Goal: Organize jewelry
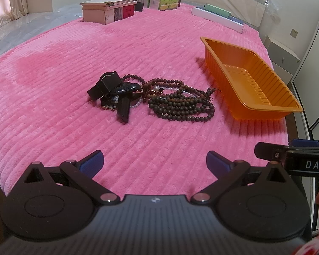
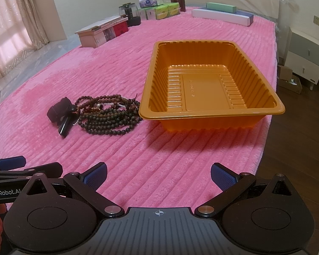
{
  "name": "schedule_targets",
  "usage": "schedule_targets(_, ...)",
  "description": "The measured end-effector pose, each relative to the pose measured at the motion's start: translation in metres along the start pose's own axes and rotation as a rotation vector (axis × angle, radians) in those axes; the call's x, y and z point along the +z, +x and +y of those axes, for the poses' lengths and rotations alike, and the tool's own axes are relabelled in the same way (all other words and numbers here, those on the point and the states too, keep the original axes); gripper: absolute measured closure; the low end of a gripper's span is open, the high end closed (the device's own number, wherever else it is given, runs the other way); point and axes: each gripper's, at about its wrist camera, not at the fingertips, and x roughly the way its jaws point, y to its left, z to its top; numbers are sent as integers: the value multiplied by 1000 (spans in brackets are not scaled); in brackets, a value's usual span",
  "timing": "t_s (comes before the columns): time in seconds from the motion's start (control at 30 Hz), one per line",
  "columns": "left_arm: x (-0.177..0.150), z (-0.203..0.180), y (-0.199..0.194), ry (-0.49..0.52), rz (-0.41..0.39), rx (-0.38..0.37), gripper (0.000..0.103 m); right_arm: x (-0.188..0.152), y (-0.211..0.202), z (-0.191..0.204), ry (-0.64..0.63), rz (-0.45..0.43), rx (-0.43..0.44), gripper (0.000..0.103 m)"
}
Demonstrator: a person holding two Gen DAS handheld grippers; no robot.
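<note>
The long strings of round brown wooden beads (image 1: 180,102) lie in a tangled heap with the black strap watches (image 1: 114,91) on the fluffy pink ribbed bed blanket (image 1: 74,63), just beside the empty shiny orange plastic tray (image 2: 212,80). Pulling one string could drag the whole heap, or the beads could slip out. The left gripper (image 1: 155,161) and right gripper (image 2: 158,173) both hang spread wide, holding nothing
</note>
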Motion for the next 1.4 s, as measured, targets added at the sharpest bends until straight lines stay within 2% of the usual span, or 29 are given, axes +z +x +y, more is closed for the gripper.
schedule_targets(0.33,6,7,2,-24,5,-26,1,1,0,-6,35,-18,1,0)
schedule_targets(0.47,13,13,3,-61,0,-55,1,5,-13,-19,86,-78,-19,1)
schedule_targets(0.6,22,17,6,-88,-10,-87,1,13,-31,-39,141,-178,-37,1)
schedule_targets(0.73,31,18,10,-90,-32,-107,1,28,-42,-65,177,-274,-98,1)
schedule_targets(0.83,36,18,16,-82,-44,-113,1,41,-36,-89,194,-295,-153,1)
schedule_targets(0.9,39,18,21,-75,-47,-115,1,48,-28,-105,205,-300,-181,10)
schedule_targets(0.93,40,18,23,-75,-51,-115,1,52,-23,-113,206,-295,-189,18)
schedule_targets(1.0,41,18,28,-79,-60,-120,1,57,-11,-129,220,-282,-187,20)
schedule_targets(1.07,42,19,33,-91,-74,-136,2,60,3,-142,230,-265,-185,28)
schedule_targets(1.27,51,16,48,-98,-80,-163,2,61,36,-165,258,-194,-107,55)
schedule_targets(1.4,56,14,56,-94,-79,-176,2,61,49,-173,264,-159,-82,67)
